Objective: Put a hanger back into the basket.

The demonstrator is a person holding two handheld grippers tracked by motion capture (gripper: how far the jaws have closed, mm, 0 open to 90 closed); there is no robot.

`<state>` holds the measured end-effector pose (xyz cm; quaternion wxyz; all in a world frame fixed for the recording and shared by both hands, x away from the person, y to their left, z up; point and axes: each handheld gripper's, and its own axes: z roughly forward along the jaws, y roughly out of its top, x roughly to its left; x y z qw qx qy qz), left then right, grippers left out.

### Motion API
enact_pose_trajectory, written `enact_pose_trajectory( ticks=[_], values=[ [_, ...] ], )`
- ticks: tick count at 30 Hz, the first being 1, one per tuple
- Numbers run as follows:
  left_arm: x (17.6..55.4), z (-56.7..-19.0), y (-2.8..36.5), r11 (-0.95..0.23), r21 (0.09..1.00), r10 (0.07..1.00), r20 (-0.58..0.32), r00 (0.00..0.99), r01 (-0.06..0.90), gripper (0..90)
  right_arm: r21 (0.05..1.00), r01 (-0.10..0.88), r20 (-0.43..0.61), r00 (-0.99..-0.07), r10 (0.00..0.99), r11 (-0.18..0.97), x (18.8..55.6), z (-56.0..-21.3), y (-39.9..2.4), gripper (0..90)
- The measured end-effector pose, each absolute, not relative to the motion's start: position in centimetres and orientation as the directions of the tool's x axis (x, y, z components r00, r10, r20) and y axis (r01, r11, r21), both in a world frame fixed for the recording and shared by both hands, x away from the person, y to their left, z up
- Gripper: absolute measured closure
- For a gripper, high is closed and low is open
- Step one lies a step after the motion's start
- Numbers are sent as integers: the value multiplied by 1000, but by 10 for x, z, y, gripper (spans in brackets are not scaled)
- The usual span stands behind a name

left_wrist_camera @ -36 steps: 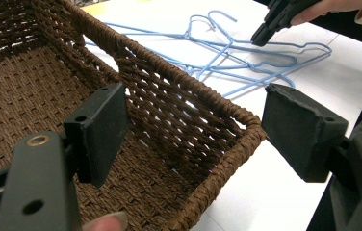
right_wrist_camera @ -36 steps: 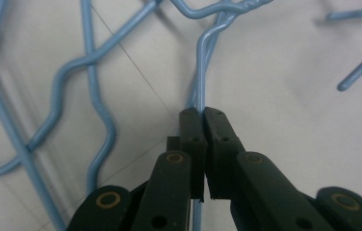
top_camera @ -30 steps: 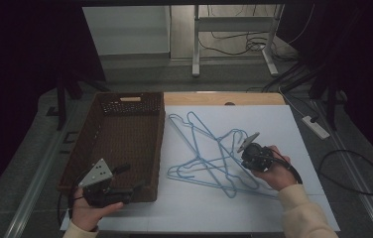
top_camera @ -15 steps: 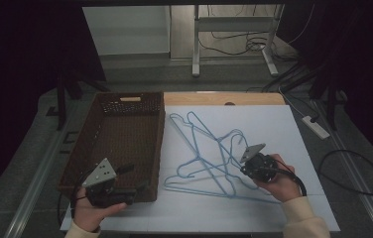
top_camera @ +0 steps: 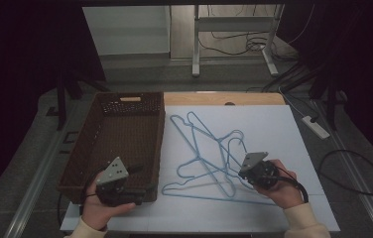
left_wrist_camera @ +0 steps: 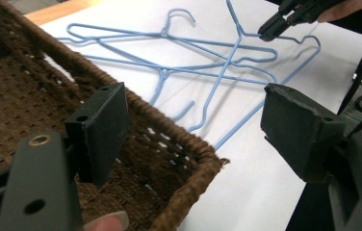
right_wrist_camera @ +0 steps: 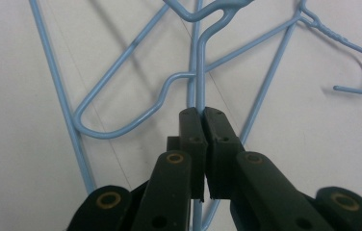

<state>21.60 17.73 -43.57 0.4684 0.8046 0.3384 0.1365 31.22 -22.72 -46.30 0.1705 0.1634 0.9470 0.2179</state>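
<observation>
1. While the right gripper (top_camera: 244, 166) sits lower right of the high view, its jaws are pinched on a wire of the blue hangers (top_camera: 204, 148), tangled mid-bench (top_camera: 274, 124).
2. Right gripper view: the clamped wire runs up from the jaw tips.
3. Left gripper (left_wrist_camera: 193, 125): jaws wide apart, holding nothing, over the brown basket (top_camera: 110, 134) near corner, lower left.

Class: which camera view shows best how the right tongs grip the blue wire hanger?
The right gripper view: the right tongs close on a hanger wire, up close. The high view shows them small among the hangers; the left gripper view shows them far off.
</observation>
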Motion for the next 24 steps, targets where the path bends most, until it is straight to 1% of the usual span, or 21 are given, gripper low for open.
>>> enact_pose_trajectory(
  ticks=[15, 24],
  values=[
    [221, -430, 145, -395, 832, 613, -78, 786, 390, 254, 498, 202, -252, -897, 364, 843, 302, -461, -234, 881],
    [229, -430, 122, -414, 819, 576, -103, 811, 398, 254, 504, 192, -243, -904, 352, 842, 301, -462, -235, 881]
  ],
)
